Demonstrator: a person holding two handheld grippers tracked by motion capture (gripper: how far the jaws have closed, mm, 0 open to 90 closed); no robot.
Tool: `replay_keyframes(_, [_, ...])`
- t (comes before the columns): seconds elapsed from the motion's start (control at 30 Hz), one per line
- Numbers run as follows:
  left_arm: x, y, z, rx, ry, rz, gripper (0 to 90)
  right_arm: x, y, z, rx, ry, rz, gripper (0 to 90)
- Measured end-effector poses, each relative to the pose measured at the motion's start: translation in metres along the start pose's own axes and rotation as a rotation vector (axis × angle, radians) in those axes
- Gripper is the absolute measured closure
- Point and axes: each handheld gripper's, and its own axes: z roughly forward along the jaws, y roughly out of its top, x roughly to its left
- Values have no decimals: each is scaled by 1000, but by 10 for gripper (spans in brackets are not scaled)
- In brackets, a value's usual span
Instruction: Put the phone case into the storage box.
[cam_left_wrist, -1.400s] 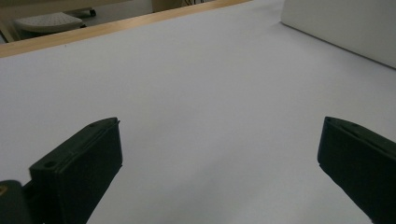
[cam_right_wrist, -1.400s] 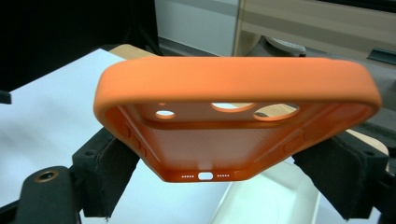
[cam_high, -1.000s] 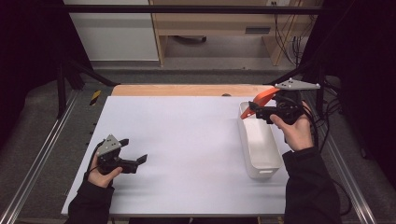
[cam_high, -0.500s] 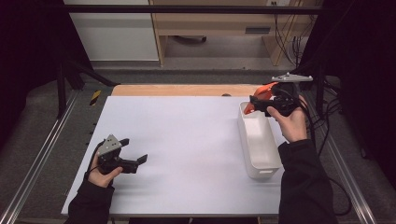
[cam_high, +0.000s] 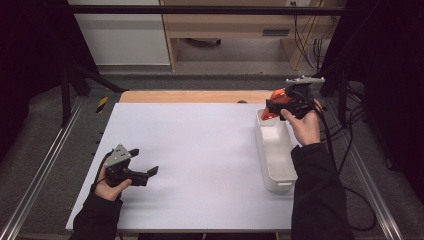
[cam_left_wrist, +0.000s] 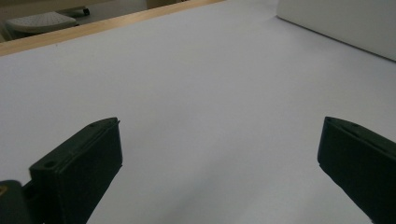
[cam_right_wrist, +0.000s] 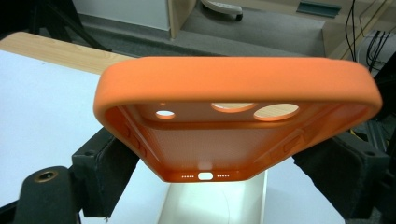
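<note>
Moved left and a little lower since before: right gripper (cam_high: 274, 106), clamped on orange phone case (cam_right_wrist: 236, 116), above far end of white bin (cam_high: 275, 150). At near left on table (cam_high: 200, 150): left gripper (cam_high: 145, 172), jaws wide, nothing between.

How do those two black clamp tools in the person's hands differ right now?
The right gripper is shut on an orange phone case; the left gripper is open with nothing between its jaws. The right gripper is held up over the far end of the white bin, while the left gripper sits low by the white table. Both are black, two-jawed and hand-held.
</note>
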Motion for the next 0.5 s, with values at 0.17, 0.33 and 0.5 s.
replay_keyframes(0.17, [0, 0, 0, 0, -4, 2, 0, 0, 0, 11, 24, -26, 4, 156])
replay_keyframes(0.33, [0, 0, 1, 3, -5, 7, 0, -2, 0, 20, 38, -37, 14, 155])
replay_keyframes(0.5, [0, 0, 1, 2, -6, 9, 0, -4, -1, 29, 57, -52, 20, 156])
